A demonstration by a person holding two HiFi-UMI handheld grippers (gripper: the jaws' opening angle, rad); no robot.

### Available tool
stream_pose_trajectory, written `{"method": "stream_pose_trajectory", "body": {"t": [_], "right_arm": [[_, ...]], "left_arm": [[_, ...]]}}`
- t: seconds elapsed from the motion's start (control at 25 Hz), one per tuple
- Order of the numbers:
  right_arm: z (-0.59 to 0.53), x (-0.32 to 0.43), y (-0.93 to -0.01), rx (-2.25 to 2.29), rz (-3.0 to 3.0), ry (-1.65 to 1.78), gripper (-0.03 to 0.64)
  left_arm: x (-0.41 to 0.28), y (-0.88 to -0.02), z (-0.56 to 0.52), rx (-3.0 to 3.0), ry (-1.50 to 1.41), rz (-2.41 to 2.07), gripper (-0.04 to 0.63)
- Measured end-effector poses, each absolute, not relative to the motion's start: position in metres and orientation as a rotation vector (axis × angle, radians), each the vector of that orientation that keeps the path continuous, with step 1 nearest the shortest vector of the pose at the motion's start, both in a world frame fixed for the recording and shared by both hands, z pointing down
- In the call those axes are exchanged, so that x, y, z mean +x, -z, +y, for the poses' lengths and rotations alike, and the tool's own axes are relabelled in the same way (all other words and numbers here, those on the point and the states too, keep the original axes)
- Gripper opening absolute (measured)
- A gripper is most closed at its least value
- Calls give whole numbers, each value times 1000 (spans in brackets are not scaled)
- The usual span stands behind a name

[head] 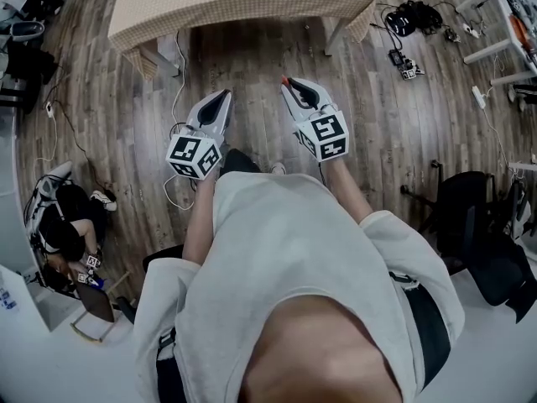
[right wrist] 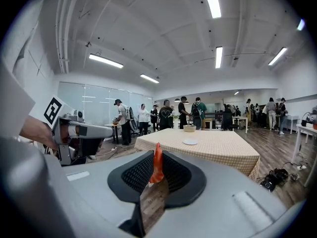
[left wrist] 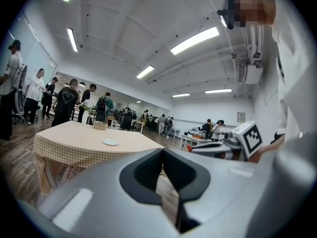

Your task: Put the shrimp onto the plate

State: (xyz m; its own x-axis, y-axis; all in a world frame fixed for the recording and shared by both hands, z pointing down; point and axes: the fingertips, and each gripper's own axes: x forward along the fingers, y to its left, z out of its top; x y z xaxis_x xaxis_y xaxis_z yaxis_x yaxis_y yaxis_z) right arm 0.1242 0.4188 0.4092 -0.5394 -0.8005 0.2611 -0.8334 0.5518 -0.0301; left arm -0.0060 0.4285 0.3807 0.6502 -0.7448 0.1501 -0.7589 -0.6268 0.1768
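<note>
**Shrimp clamped in right gripper, away from table**

The shrimp [right wrist: 157, 166], orange, stands upright between the right gripper [head: 293, 91] jaws, which are clamped on it. Its tip pokes out past the jaw ends. The left gripper [head: 220, 102] is beside it, jaws together, with nothing between them. Both are held over the wood floor [head: 252, 65], short of the table [right wrist: 223, 150]. The table has a checked cloth, and a white plate [right wrist: 189, 142] lies on it with a bowl [right wrist: 189, 128] behind. The plate is well apart from the shrimp. People stand beyond the table.
</note>
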Motion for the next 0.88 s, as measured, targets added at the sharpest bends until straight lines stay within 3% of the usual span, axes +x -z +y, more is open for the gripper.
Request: {"method": "stream_pose_trajectory", "body": {"t": [0.48,0.88], "right_arm": [[364,128,-422,1394,-2536,-226,54],[247,98,-449,1392,-2458,-247,54]], "left_arm": [[-5,-390,362,2660,-51,-1188,9],[-27,-417,232,2649,-25,-1111,9]]}}
